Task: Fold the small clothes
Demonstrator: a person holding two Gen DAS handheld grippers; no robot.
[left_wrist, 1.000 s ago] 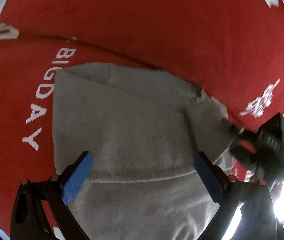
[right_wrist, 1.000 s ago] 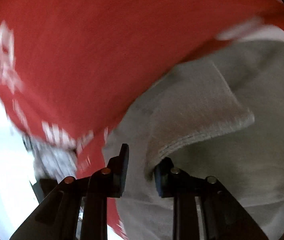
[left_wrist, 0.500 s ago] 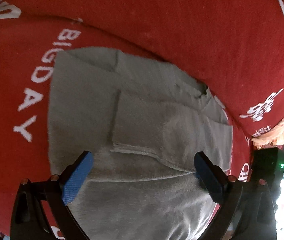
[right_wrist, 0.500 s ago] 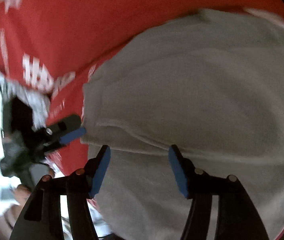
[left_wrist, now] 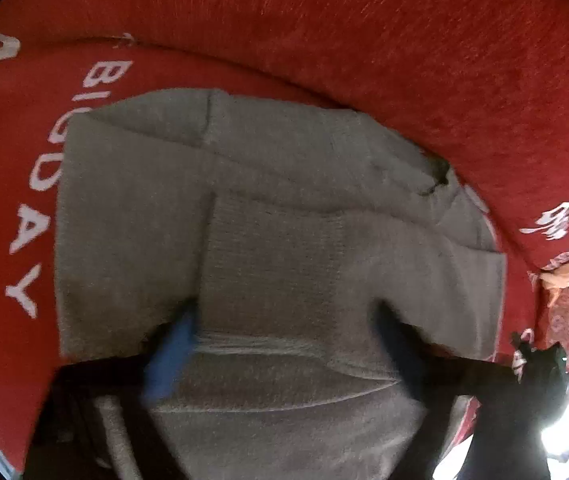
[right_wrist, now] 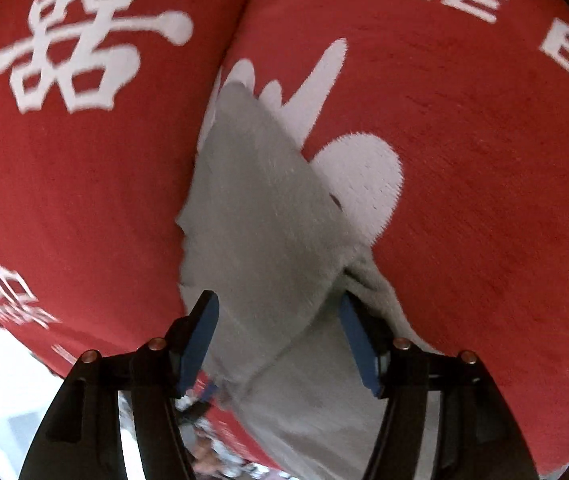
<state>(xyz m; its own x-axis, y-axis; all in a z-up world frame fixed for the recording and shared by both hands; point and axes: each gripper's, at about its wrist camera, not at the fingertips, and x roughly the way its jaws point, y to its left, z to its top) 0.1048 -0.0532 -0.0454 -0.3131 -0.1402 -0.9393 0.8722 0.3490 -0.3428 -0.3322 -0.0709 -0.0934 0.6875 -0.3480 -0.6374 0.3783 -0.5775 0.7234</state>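
Red plush cloth with white woven lettering (left_wrist: pixel 404 40) covers the whole surface and rises in a padded ridge along the far side. On it lies the small grey knitted garment (left_wrist: pixel 276 248), partly folded, one flap doubled over its middle (the fold line runs across near the fingertips). It sits towards the cloth's right edge, and its left side covers part of the white letters.

From the left wrist, the left gripper (left_wrist: pixel 288 336) points steeply down at the garment. Its jaws are closing and motion-blurred, with the folded flap's hem between the blue pads; I cannot tell whether they press on it yet.

From the right wrist, the right gripper (right_wrist: pixel 280 332) reaches over a narrow end of the same grey garment (right_wrist: pixel 252 220), beside a large white motif. Its jaws are opening, with fabric between the fingers and the blue pads (right_wrist: pixel 198 340) apart from it.
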